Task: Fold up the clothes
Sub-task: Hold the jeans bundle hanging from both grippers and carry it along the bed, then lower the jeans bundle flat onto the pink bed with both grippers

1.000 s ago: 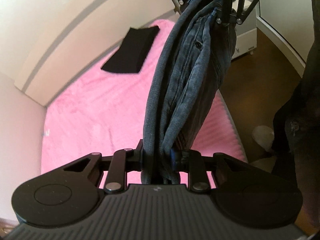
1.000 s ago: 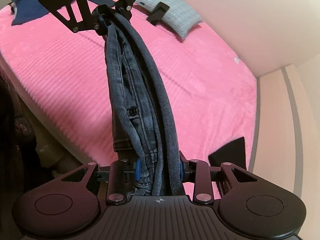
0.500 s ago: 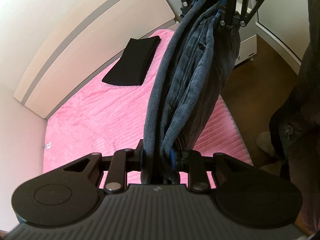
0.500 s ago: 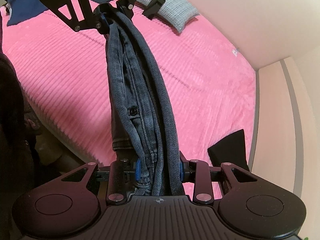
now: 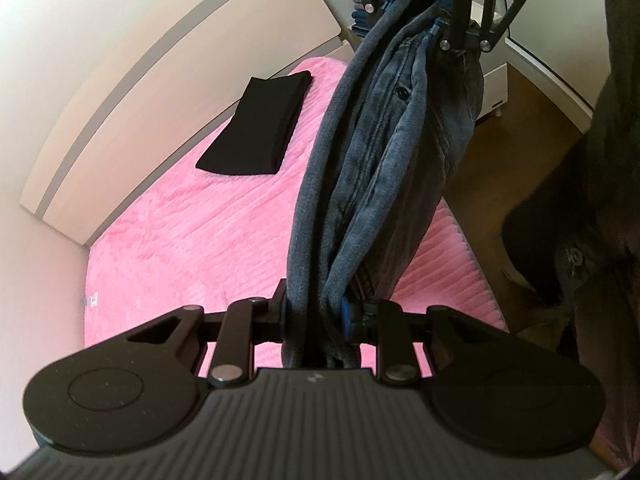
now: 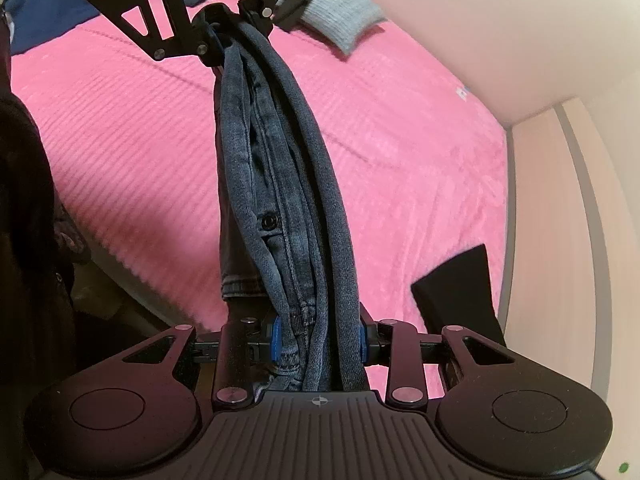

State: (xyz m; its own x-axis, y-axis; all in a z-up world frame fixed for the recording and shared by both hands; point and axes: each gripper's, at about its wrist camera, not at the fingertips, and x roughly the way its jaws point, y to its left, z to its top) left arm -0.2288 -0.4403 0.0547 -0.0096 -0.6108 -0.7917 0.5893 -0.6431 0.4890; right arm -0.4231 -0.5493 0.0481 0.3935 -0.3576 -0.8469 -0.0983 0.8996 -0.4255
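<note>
A pair of dark blue jeans (image 5: pixel 372 168) hangs bunched lengthwise in the air between my two grippers, above a bed with a pink ribbed blanket (image 5: pixel 192 232). My left gripper (image 5: pixel 316 316) is shut on one end of the jeans. My right gripper (image 6: pixel 318 338) is shut on the other end of the jeans (image 6: pixel 280 184), blue pads pressing the denim. Each gripper shows in the other's view: the right gripper (image 5: pixel 424 28) at the top of the left wrist view, the left gripper (image 6: pixel 224 36) at the top of the right wrist view. A metal button shows on the waistband.
A folded black garment (image 5: pixel 260 124) lies on the blanket near the headboard, black garment (image 6: pixel 464 284) also at the right edge. A grey pillow (image 6: pixel 340 20) and dark blue clothes (image 6: pixel 44 20) lie at the bed's far end. A person in dark clothing (image 5: pixel 592 200) stands on the wooden floor beside the bed.
Both grippers have shifted sideways over the bed with the jeans still stretched between them. The grip on each end is unchanged.
</note>
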